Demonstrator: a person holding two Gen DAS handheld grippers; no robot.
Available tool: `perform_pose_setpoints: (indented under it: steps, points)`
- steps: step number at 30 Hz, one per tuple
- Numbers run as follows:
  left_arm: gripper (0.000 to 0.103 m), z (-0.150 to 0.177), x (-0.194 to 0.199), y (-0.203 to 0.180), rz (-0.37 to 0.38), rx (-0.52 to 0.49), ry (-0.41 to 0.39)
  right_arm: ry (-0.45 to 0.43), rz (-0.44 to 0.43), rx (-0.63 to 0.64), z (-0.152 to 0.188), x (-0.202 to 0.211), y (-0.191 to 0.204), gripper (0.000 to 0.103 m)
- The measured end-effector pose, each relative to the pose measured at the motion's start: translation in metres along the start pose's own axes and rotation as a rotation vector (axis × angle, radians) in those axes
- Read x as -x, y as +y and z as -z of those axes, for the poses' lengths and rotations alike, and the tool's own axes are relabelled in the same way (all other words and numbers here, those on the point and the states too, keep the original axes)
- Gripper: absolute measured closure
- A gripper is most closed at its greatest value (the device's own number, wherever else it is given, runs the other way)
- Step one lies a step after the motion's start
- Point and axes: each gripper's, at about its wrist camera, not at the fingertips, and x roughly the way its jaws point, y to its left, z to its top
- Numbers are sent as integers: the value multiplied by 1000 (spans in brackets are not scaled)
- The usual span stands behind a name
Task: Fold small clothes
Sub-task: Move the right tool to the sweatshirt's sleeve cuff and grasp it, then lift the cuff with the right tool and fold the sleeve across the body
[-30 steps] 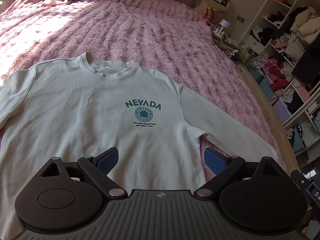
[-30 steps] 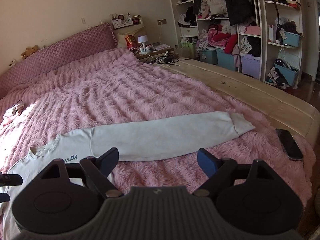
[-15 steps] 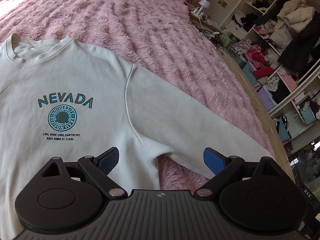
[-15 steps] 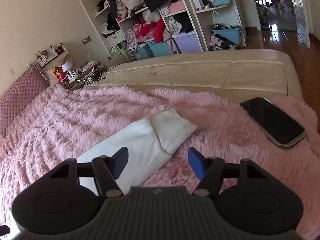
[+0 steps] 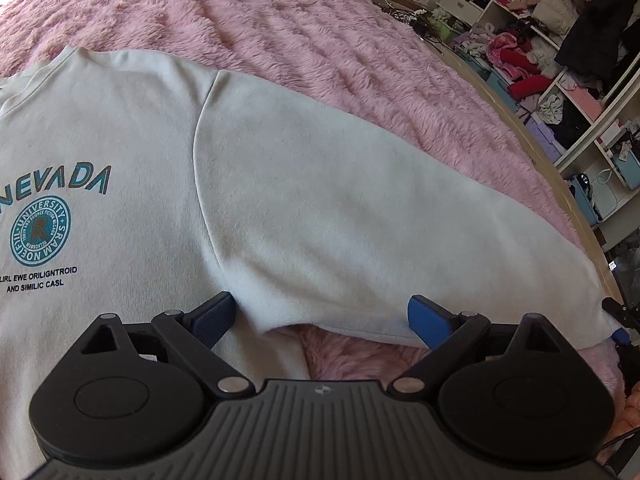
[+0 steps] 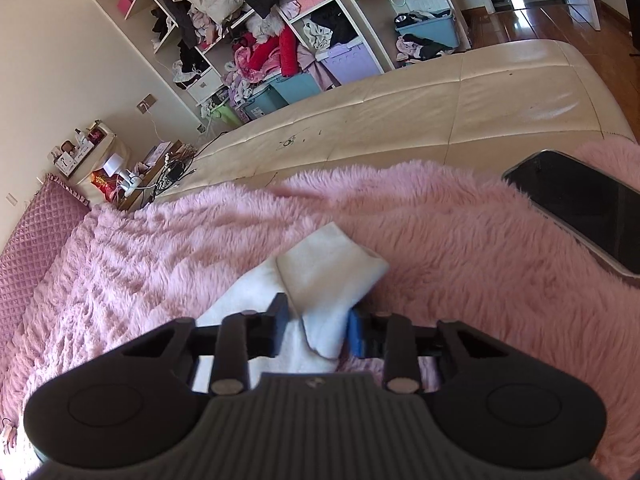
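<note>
Both grippers have been brought down onto the one pale sweatshirt (image 5: 120,128) spread on the pink blanket (image 5: 280,20). Right gripper (image 6: 316,330) is closing on the sleeve cuff (image 6: 328,276), cloth pinched between its pads; sleeve fold judged about to start. Left gripper (image 5: 320,314) is spread open, nothing gripped, at the sweatshirt's armpit. One phone (image 6: 580,208) is seen just beyond the cuff.

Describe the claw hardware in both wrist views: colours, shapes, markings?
Both match. The left claw and right claw have black linkage arms with silver pivot pins, blue finger pads, two round black discs, and a ribbed dark grey body with a small centre mark.
</note>
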Motion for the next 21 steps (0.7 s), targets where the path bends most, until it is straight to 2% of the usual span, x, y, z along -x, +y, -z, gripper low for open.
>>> perform_pose_setpoints:
  steps: [3, 7, 11, 15, 21]
  points:
    - [0, 2, 0, -4, -4, -17, 1, 1, -5, -3, -3, 2, -1, 100]
    - [0, -5, 2, -3, -7, -16, 9, 1, -22, 2, -8, 14, 2, 101]
    - [0, -17, 27, 9, 34, 9, -21, -20, -81, 10, -15, 32, 23, 101]
    - [0, -13, 77, 42, 6, 26, -82, -41, -184, 57, -17, 57, 67, 101]
    - [0, 3, 147, 123, -22, 198, -128, -35, -392, 155, 15, 104, 166, 101]
